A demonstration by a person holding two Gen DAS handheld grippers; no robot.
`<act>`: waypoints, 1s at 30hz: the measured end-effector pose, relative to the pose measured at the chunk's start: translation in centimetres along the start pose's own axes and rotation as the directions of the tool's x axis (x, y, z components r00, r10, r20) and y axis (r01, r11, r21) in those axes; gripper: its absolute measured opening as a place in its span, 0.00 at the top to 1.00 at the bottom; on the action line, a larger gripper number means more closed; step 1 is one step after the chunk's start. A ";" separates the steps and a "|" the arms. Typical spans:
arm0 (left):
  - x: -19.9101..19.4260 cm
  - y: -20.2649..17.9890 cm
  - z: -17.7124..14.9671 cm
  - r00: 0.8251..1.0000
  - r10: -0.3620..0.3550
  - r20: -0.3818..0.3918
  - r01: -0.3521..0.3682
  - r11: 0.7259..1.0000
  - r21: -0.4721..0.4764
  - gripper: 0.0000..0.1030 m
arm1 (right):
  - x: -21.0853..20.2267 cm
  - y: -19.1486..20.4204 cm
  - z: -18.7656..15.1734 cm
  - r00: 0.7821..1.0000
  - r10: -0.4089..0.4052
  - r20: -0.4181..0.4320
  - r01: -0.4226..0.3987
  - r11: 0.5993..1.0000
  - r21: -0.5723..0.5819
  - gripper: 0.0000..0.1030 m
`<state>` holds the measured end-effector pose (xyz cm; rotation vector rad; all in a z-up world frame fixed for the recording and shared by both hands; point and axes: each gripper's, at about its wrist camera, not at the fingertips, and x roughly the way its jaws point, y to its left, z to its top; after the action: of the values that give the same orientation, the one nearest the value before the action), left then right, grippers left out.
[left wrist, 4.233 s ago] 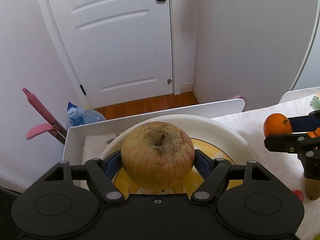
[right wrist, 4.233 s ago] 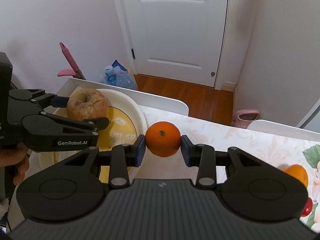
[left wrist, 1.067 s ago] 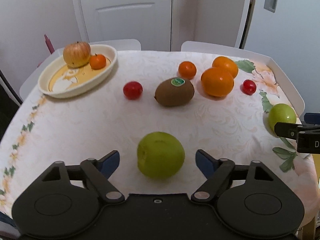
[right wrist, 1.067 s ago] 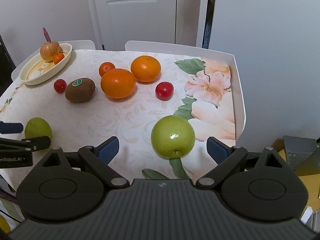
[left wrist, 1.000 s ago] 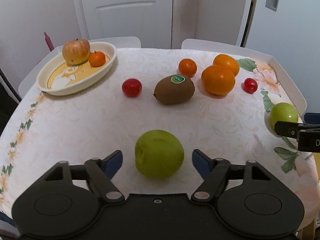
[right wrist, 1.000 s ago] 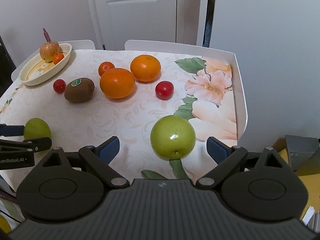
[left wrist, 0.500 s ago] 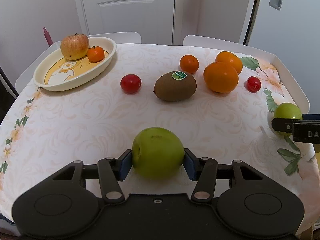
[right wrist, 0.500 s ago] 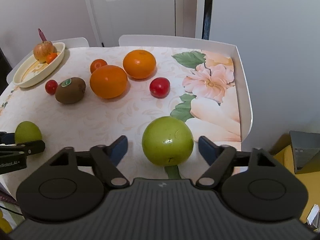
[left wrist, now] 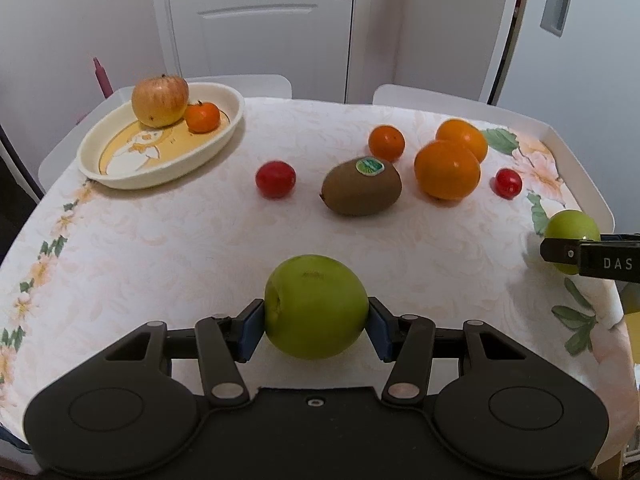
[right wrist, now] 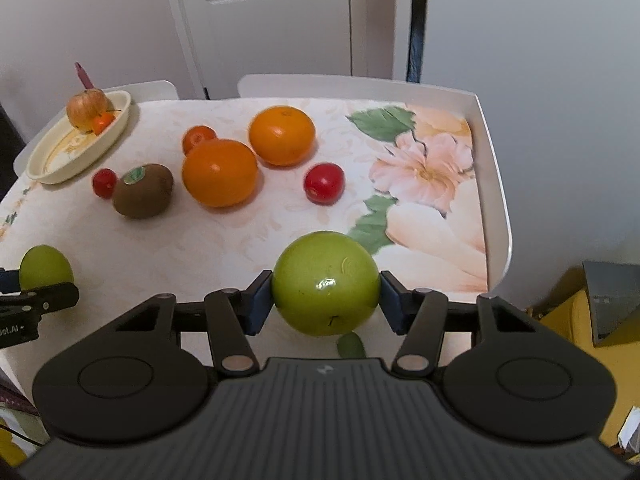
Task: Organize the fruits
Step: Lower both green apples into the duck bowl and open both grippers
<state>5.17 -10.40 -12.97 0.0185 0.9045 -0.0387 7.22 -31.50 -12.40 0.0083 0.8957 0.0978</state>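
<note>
Green fruit, left: green apple (left wrist: 316, 306) clamped between the pads of the left gripper (left wrist: 316, 330), near the front edge of the surface (left wrist: 160, 240), not yet lifted by the look of it.
Green fruit, right: second green apple (right wrist: 326, 305) between the pads of the right gripper (right wrist: 326, 308), jaws just closing onto it, close to the right edge.
Change since a second ago: both grippers gone from wide to gripping.
Dish: cream dish (left wrist: 120, 178) at the far left corner, holding red-yellow apple (left wrist: 160, 95) and mandarin (left wrist: 203, 117).
Meaning: likely ready to lift and carry both to the dish.
Left loose: kiwi (left wrist: 361, 188), oranges, tomatoes.
</note>
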 end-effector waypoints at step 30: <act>-5.8 12.9 10.6 0.987 0.056 0.154 -0.053 0.998 -0.026 0.44 | -2.2 16.0 10.2 0.977 0.175 0.125 -0.160 0.980 -0.120 0.32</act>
<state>10.44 2.34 -1.90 0.0193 0.7490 0.0204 12.52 -15.43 -3.52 -0.0118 0.7524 0.3007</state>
